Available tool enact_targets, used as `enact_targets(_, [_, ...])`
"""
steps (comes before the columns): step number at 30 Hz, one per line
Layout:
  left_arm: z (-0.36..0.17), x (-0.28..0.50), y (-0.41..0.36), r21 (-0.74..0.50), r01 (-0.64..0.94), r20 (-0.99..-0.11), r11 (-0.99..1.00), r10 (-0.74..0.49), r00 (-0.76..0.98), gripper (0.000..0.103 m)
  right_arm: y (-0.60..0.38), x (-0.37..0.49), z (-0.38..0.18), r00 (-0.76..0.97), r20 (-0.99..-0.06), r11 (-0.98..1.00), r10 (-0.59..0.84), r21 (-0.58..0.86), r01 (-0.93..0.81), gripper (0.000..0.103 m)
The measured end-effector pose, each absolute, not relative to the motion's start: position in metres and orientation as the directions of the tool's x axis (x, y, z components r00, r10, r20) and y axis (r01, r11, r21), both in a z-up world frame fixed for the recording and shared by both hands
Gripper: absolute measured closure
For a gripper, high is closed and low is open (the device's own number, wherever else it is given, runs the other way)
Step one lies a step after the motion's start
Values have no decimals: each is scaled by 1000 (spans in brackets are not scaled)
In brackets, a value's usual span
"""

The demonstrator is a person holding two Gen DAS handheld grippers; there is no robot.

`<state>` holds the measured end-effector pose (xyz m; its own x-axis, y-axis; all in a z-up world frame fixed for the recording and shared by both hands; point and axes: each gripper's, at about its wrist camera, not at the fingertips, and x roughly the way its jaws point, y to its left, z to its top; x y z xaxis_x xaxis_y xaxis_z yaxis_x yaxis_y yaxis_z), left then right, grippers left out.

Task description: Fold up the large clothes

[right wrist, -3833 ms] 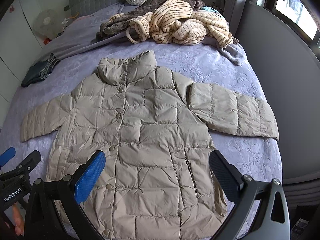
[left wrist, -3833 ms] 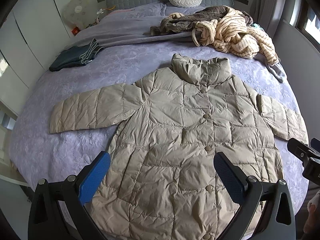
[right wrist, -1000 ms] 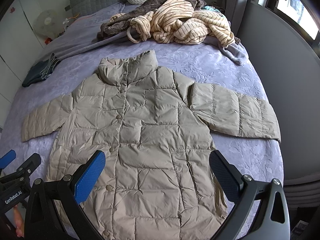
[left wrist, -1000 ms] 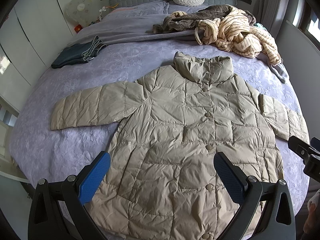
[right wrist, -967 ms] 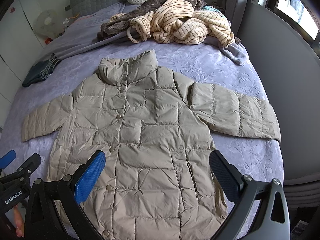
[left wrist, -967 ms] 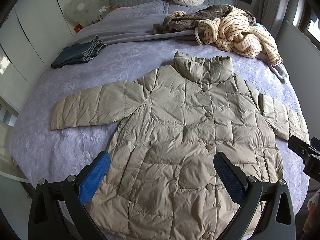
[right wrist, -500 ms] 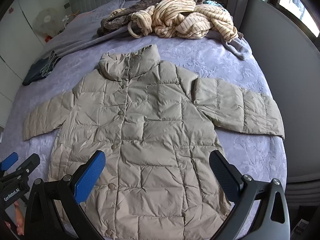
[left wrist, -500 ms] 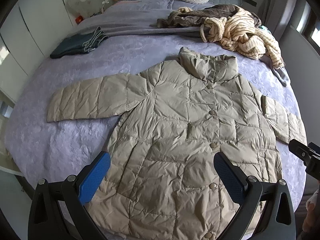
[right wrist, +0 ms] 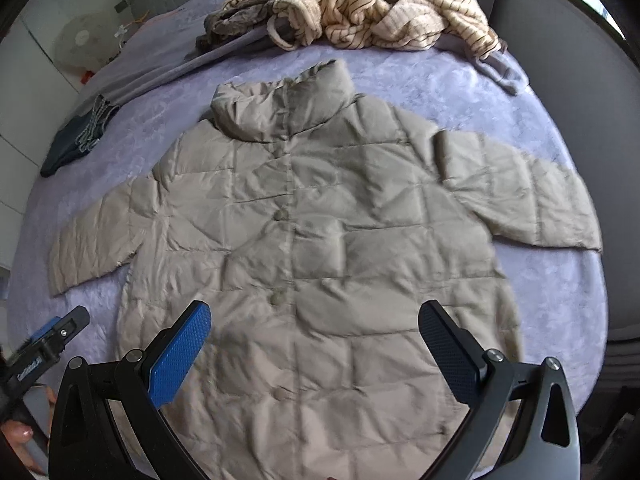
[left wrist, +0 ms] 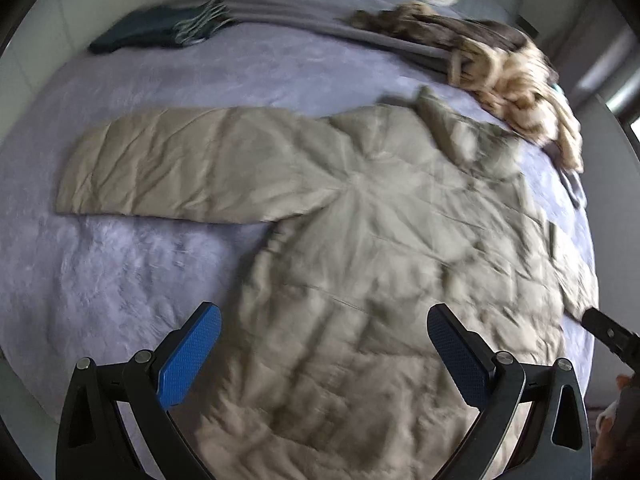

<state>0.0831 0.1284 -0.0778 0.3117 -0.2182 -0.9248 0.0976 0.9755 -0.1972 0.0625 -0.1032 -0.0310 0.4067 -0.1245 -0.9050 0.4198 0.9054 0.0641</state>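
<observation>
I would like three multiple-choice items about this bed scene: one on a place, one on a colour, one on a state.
1. Where does the striped garment pile lie?
A. beyond the jacket's collar
B. on the jacket's hem
C. on the floor

2. What colour is the puffer jacket?
A. red
B. beige
C. black

3. How are the sleeves of the jacket?
A. folded over the chest
B. rolled up
C. spread out to both sides

Answers:
1 A, the pile sits farther up the bed than the collar.
2 B, its quilted fabric is beige in both views.
3 C, each sleeve lies flat, away from the body; both tongs, left and right, are open and hold nothing.
</observation>
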Motion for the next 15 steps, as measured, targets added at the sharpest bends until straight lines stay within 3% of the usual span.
enact_targets(5, [-110, 112, 173, -223, 44, -923, 974, -226, 311, 0, -78, 88, -60, 434, -898, 912, -72, 117, 394, 0])
enact_targets(9, [-143, 137, 213, -313, -25, -901, 950, -288, 324, 0, -62, 115, -87, 422, -907, 922, -5, 158, 352, 0])
enact_targets(15, [-199, 173, 272, -414, -220, -881, 883, -327, 342, 0, -40, 147, -121, 411, -908, 924, 85, 226, 310, 0])
